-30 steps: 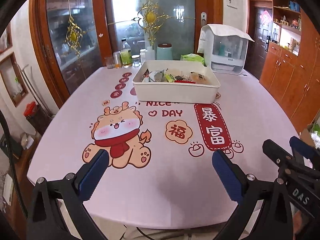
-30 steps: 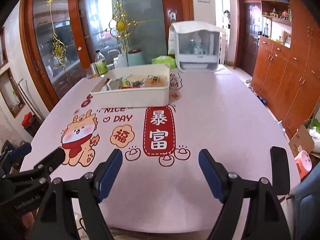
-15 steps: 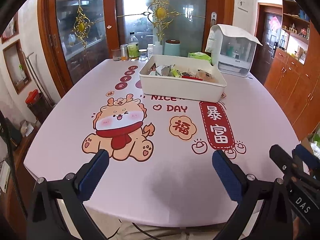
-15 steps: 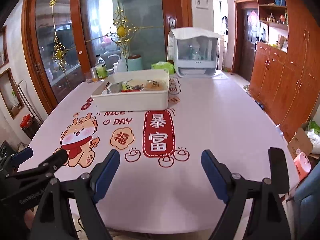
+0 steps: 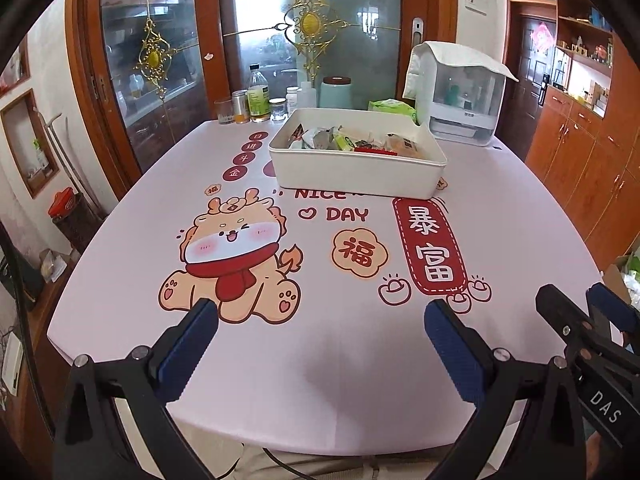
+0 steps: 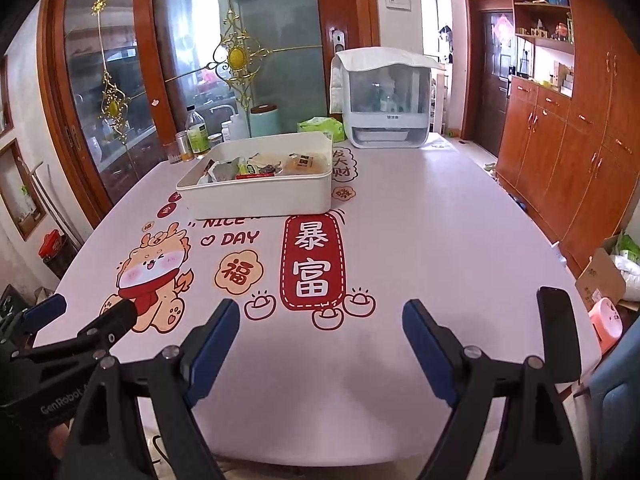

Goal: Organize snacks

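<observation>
A white bin [image 5: 356, 174] [image 6: 256, 198] stands on the far half of the pink printed tablecloth [image 5: 500, 208] [image 6: 440, 220], with several wrapped snacks [image 5: 348, 142] [image 6: 260, 168] lying inside it. My left gripper [image 5: 320, 320] hovers open over the near table edge, with nothing between its blue pads [image 5: 188, 344]. My right gripper [image 6: 320, 320] is open and empty too, beside it on the right. Each gripper shows in the other's view: the right gripper [image 5: 570, 292] at the right edge, the left gripper [image 6: 96, 304] at the lower left. Both are well short of the bin.
Bottles and jars [image 5: 256, 100], a teal canister [image 5: 336, 92], a green wipes pack [image 5: 390, 106] and a white cloth-covered appliance [image 5: 460, 96] line the table's far edge. Wooden cabinets [image 6: 560, 140] and a cardboard box [image 6: 600, 276] on the floor are to the right.
</observation>
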`<state>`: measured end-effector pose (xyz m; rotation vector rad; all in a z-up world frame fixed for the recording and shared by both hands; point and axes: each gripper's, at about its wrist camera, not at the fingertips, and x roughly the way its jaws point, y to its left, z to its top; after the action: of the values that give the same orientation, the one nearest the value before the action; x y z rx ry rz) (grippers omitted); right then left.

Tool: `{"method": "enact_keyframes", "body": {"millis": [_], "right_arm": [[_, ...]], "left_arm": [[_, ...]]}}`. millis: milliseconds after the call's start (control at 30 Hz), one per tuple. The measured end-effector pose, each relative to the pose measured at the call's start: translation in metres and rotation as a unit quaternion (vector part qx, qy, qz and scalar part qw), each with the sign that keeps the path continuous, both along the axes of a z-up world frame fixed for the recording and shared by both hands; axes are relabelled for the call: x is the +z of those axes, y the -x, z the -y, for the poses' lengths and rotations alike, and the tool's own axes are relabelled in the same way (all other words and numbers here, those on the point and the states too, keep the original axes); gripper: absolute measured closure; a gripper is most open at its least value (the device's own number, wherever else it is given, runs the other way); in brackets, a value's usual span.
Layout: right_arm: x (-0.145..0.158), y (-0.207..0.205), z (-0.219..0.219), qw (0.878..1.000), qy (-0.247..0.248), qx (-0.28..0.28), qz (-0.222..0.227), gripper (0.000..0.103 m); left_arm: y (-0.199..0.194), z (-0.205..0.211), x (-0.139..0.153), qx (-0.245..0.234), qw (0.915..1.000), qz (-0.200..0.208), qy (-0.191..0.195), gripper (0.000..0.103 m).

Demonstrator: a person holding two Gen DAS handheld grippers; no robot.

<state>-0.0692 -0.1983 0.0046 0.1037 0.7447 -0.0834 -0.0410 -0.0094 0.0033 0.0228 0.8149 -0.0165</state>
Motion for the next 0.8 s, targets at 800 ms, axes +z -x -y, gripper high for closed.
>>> {"method": "enact_keyframes", "body": {"millis": [800], "right_arm": [[-0.0077, -0.0055, -0.0009, 1.000, 0.004, -0.001, -0.011, 0.019]], "left_arm": [[-0.0009, 0.0015, -0.0013, -0.004, 1.0000, -0.003, -0.003, 0.001]]}}
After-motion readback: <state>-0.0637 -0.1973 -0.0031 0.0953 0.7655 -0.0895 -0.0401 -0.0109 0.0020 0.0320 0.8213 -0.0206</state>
